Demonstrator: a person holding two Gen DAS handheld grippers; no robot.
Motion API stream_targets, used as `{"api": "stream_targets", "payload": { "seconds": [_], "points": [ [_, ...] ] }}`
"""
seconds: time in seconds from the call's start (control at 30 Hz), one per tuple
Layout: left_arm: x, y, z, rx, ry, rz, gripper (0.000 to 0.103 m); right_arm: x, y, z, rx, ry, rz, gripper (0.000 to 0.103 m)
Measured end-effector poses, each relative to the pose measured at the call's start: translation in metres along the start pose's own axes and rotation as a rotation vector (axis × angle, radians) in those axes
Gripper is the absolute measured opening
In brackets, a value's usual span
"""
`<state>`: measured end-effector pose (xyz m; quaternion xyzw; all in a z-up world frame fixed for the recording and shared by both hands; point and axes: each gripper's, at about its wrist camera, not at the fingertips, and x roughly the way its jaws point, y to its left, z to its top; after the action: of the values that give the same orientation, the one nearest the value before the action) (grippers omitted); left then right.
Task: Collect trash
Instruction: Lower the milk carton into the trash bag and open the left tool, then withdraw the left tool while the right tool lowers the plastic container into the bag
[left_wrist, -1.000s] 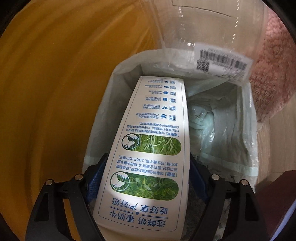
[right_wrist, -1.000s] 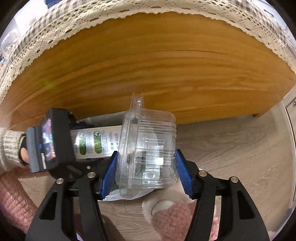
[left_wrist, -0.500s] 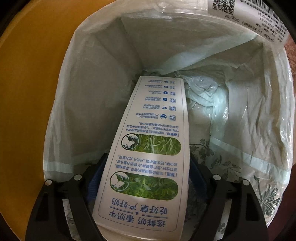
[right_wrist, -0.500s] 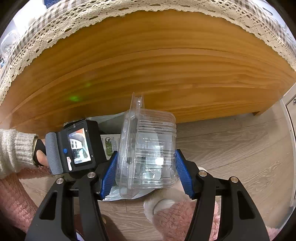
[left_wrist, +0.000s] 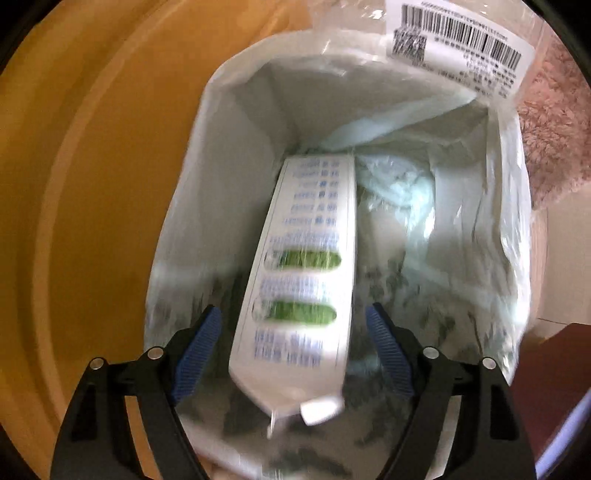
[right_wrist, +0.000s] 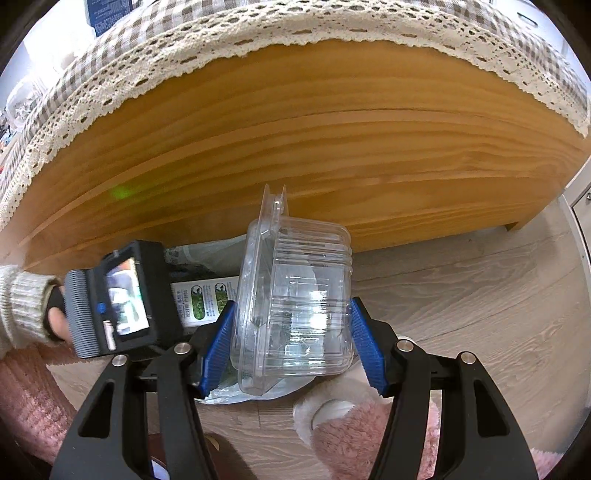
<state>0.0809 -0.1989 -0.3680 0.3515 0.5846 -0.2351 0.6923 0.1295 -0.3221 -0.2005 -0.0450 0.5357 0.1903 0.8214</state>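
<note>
Firstly, left wrist view: milk carton (left_wrist: 303, 280), tall, white, with blue print and two green oblong panels, blurred; its far end points down into the trash bag (left_wrist: 229, 177), its near end with a white cap lies between the fingers. Left gripper (left_wrist: 293, 350) points steeply down over the bag mouth; its blue pads (left_wrist: 199, 350) stand clear of the carton on both sides, so the jaws are apart and grip nothing, though the reading says they have just been closing somewhat with the carton between them. Trash bag: thin, pale, translucent, with crumpled pale film (left_wrist: 395, 184) at the bottom and a dark leaf print along its near wall. Clear wrapper (left_wrist: 461, 44) at the top edge bears a white sticker with a barcode and a QR code; its small print is illegible. Carton text is too smeared to read. Orange-brown wood (left_wrist: 74, 221) fills the left side; pink fleece (left_wrist: 554, 140) shows at right. Next, right wrist view: clear plastic clamshell box (right_wrist: 299, 302), ribbed, empty, hinged lid standing ajar at its left. Right gripper (right_wrist: 291, 343) holds it, blue pads pressed on both sides, tilted downward above the floor (right_wrist: 461, 295). To the left, the other gripper's camera body (right_wrist: 118, 299) with lit screen, held by a hand (right_wrist: 55, 317) in a knit cuff, with the carton (right_wrist: 207, 299) beyond it over the bag. Behind: wooden cabinet front (right_wrist: 295, 129) topped by checked cloth with lace trim (right_wrist: 258, 40). Pink fluffy slipper (right_wrist: 354, 435) below.
</note>
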Motion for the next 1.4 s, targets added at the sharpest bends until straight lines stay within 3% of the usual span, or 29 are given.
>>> {"api": "stream_targets", "payload": {
  "seconds": [0.17,0.23,0.33,0.4,0.6,0.73,0.87,0.9,1.23,1.4],
  "points": [
    [0.02,0.011,-0.024,-0.143,0.179,-0.092,0.034,-0.005,0.001,-0.001,-0.006,-0.016,0.013,0.059],
    [0.031,0.013,-0.029,-0.188,0.224,-0.119,0.008,-0.007,0.001,-0.002,-0.007,-0.021,0.016,0.059],
    [0.057,0.017,-0.032,-0.258,0.266,-0.113,0.007,-0.012,0.002,-0.002,-0.01,-0.026,0.018,0.059],
    [0.069,0.015,-0.031,-0.261,0.277,-0.068,0.006,-0.013,0.001,-0.003,-0.009,-0.025,0.018,0.059],
    [0.078,0.008,-0.032,-0.265,0.276,-0.052,0.006,-0.011,0.003,-0.001,-0.014,-0.023,0.024,0.059],
    [0.083,0.007,-0.035,-0.291,0.267,-0.082,0.007,-0.01,0.007,-0.001,-0.03,-0.02,0.023,0.059],
    [0.057,0.027,-0.043,-0.34,0.206,-0.139,0.008,-0.009,0.009,-0.002,-0.037,-0.017,0.018,0.059],
    [0.049,0.032,-0.045,-0.359,0.192,-0.158,0.008,-0.009,0.01,-0.003,-0.04,-0.015,0.016,0.059],
    [-0.045,0.058,-0.064,-0.558,0.056,-0.227,0.074,0.0,0.032,-0.011,-0.159,0.005,0.007,0.059],
    [-0.086,0.061,-0.087,-0.722,0.017,-0.237,0.092,0.004,0.057,-0.017,-0.305,-0.005,0.034,0.059]
  ]
}}
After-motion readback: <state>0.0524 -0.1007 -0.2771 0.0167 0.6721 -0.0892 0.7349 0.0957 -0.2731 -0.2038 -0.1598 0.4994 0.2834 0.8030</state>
